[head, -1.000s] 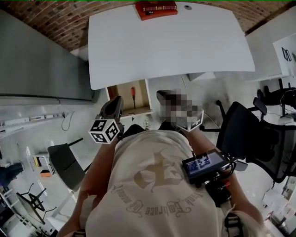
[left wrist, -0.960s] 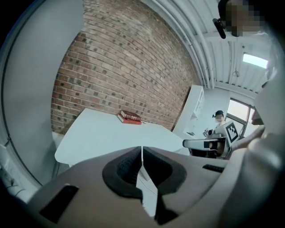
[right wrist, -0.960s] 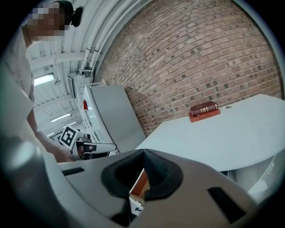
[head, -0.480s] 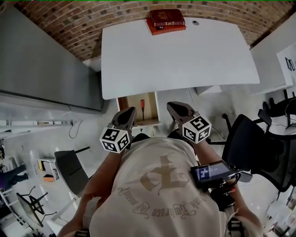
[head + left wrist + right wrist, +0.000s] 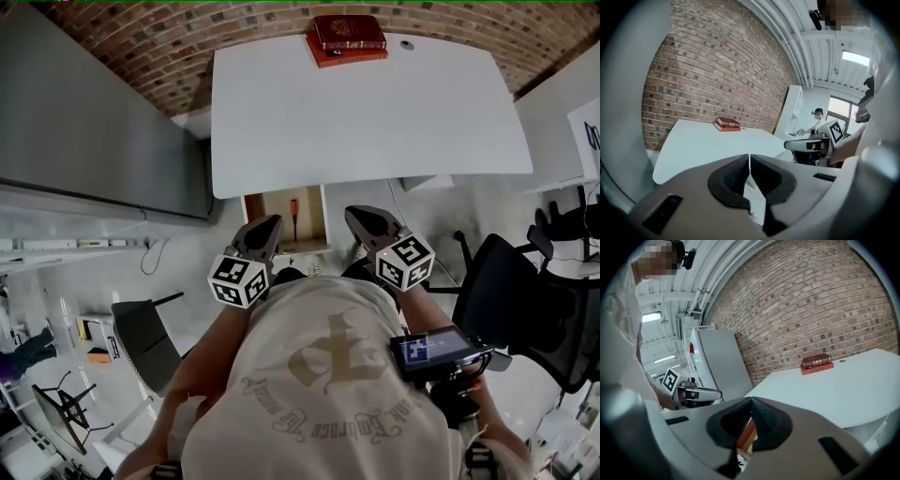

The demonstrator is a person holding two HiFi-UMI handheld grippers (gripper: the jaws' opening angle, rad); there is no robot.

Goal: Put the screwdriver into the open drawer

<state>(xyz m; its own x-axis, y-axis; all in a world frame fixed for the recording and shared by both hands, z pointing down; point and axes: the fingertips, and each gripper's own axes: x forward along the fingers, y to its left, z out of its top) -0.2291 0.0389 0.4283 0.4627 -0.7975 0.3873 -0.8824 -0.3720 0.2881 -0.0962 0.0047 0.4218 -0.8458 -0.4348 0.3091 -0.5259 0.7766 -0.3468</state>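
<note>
Left gripper (image 5: 749,165): jaws closed pad to pad, nothing between them. Right gripper (image 5: 751,404): jaws also together, empty.

Head view: both hang just in front of the drawer (image 5: 265,208). The left one is at the drawer's left front corner, the right one just off its right side. Neither touches the drawer, as far as I can tell.

The screwdriver (image 5: 292,216) lies inside the drawer, near its middle, red handle toward the back. The drawer is pulled out from under the desk (image 5: 375,122). Books (image 5: 347,39) lie well behind the drawer, on the desk's far edge.

Risks (judgement): the task looks done, so the hazard is disturbance.
- A gripper swung inward could knock the drawer front.
- A hard shove shut could send the screwdriver rolling, or jam its tip against the drawer wall.
- The person's body, close in front of the drawer, could bump it.
</note>
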